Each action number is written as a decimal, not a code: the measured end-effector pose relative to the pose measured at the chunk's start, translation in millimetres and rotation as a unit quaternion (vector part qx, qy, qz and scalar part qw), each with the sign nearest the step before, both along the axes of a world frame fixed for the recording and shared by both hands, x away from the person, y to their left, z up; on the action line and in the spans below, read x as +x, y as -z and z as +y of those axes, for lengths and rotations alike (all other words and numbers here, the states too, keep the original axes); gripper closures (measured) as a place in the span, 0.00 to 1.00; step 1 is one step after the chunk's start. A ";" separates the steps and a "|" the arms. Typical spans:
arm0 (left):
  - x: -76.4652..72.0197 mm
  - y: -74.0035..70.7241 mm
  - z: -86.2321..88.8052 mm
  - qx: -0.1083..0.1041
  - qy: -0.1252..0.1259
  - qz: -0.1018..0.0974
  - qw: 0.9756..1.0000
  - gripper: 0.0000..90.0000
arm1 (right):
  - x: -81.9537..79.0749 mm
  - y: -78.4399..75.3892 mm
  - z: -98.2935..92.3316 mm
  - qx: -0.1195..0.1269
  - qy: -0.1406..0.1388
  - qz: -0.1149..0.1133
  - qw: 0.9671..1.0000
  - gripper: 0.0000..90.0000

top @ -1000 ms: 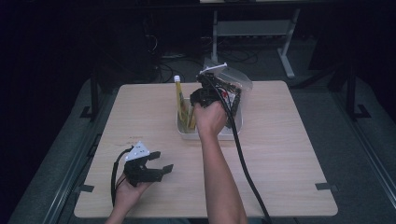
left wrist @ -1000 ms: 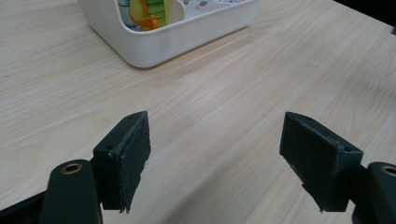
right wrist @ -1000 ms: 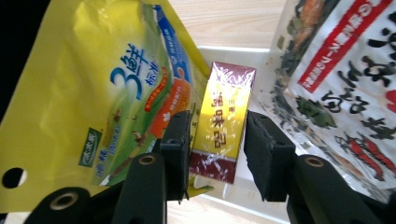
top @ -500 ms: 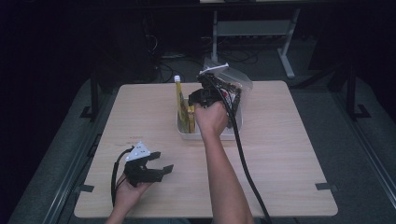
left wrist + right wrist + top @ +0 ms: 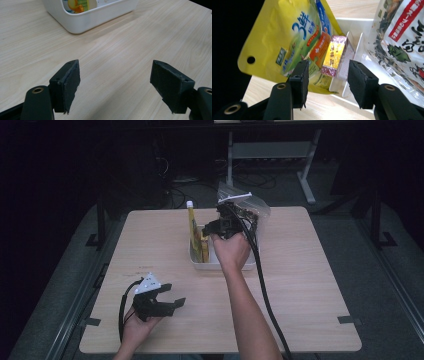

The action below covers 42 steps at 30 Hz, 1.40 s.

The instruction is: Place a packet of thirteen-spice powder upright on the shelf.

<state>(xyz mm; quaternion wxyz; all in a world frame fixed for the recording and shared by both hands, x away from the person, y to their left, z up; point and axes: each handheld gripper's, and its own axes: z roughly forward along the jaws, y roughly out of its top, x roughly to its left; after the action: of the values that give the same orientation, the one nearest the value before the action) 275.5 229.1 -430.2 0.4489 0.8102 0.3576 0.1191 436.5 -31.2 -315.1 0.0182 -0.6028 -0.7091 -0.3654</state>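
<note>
Dark room around, with a light wood table [image 5: 310, 285] in the middle and a white bin [image 5: 220, 263] at its far centre. Bin holds a tall yellow pouch [image 5: 193, 232] standing on edge at the left side, a small purple-yellow box [image 5: 335, 56] next to it, and a clear bag [image 5: 250, 210] of dried food on the right side, w/ white dividers between.

Right gripper [image 5: 220, 227] is over the bin, approx. above the box. In the right gripper view its jaws stand apart and have just been opening; the box sits beyond them, seen in the gap, but the pads do not press on it. So it is released, nothing grasped. In that view the box stands upright, its long axis running from the bin floor up toward the jaws, and the pouch leans just beside it, touching or almost. The bag lies at the other side of the divider.

Left gripper [image 5: 159, 300] rests near the front left of the table, well apart from the bin, jaws wide and empty; the left gripper view shows the bin corner far ahead.

Right hand is clearly the nearer one to the box. My judgement: any next move on the box belongs to the right gripper, which must come down along the box's long axis w/o catching the pouch.
</note>
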 end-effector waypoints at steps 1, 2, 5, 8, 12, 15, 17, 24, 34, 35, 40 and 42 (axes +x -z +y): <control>-0.2 -0.3 0.2 0.000 -0.001 -0.001 1.000 0.26 | -1.8 1.9 -1.6 0.004 -0.004 0.002 1.000 0.56; -0.1 -0.6 0.4 0.000 -0.002 -0.001 1.000 0.26 | -2.6 2.3 -2.2 0.004 -0.006 0.002 1.000 0.56; 0.7 0.4 0.1 0.001 -0.002 0.001 1.000 0.26 | -4.2 3.7 -4.5 0.011 -0.012 0.003 1.000 0.55; 1.4 0.7 0.2 0.004 -0.001 0.001 1.000 0.26 | -5.0 4.2 -6.1 0.013 -0.016 0.003 1.000 0.56; 2.0 0.4 1.5 0.002 -0.004 0.001 1.000 0.25 | -6.3 8.7 -10.4 0.018 -0.018 0.004 1.000 0.55; 2.0 0.2 2.6 0.002 -0.004 0.001 1.000 0.25 | -7.8 13.5 -14.4 0.020 -0.018 0.008 1.000 0.55; 2.1 0.3 2.7 0.003 -0.004 0.001 1.000 0.25 | -8.9 15.7 -17.3 0.022 -0.020 0.009 1.000 0.55; 1.7 0.6 0.8 0.004 0.000 0.002 1.000 0.25 | -13.6 19.4 -25.4 0.031 -0.027 0.009 0.999 0.54; 2.0 1.6 -0.8 0.008 0.003 0.005 1.000 0.25 | -20.7 28.4 -28.9 0.039 -0.049 0.023 0.998 0.52; 2.0 1.8 -0.9 0.006 0.002 0.005 1.000 0.25 | -22.0 29.3 -28.8 0.040 -0.053 0.023 0.998 0.52; 1.5 1.4 -0.1 0.005 0.002 0.004 1.000 0.25 | -31.4 34.3 -30.2 0.041 -0.062 0.027 0.997 0.52; 1.6 1.2 0.5 0.006 0.001 0.004 1.000 0.25 | -34.1 35.5 -30.9 0.040 -0.066 0.028 0.997 0.52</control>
<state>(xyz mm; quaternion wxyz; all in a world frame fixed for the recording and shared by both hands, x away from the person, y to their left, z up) 277.1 229.6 -431.3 0.4431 0.8137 0.3574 0.1175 402.4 -62.1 -350.6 0.0863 -0.5639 -0.7310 -0.3744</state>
